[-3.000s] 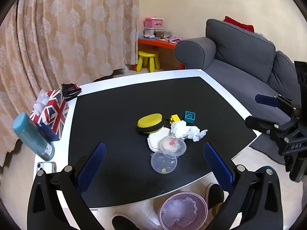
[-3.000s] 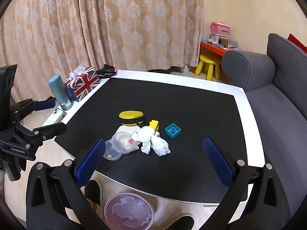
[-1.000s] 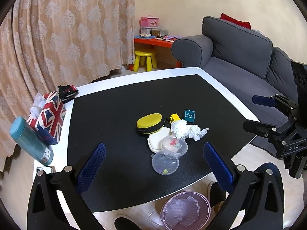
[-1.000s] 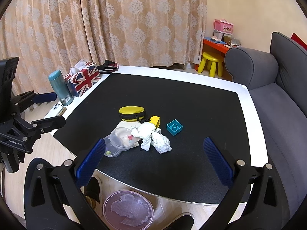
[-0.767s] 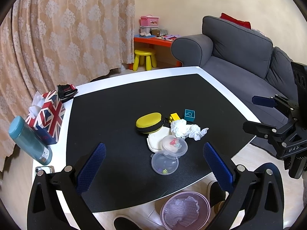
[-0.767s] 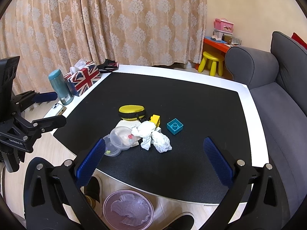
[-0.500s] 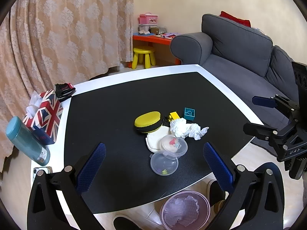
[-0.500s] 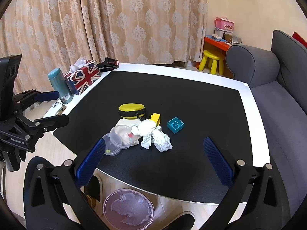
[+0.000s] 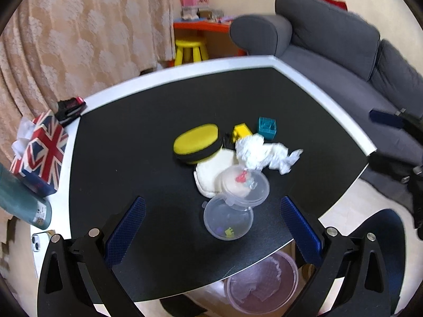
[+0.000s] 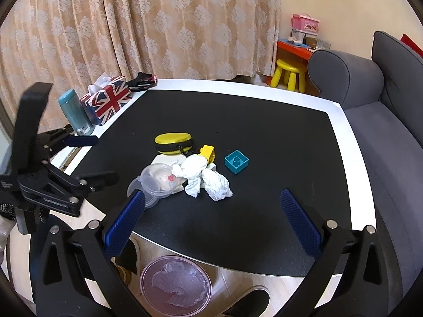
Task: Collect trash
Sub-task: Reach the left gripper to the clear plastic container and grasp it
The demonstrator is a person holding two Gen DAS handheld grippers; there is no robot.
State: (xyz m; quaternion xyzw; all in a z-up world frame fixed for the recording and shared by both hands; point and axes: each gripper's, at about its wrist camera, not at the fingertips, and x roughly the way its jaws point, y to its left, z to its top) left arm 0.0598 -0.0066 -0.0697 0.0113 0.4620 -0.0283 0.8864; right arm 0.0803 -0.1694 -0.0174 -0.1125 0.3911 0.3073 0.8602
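Both grippers, the left gripper (image 9: 211,222) and the right gripper (image 10: 211,216), hang above the near edge of the table (image 10: 264,111) with their jaws wide apart and nothing between them. I judge this as the approach step, nothing is collected yet. Below the edge, on the floor, stands the trash bin (image 10: 175,285). The crumpled tissue (image 10: 203,177) lies in the middle, touching the clear plastic cup (image 10: 158,178) and near the yellow case (image 10: 173,142). Next, one gripper should descend over the tissue and close.
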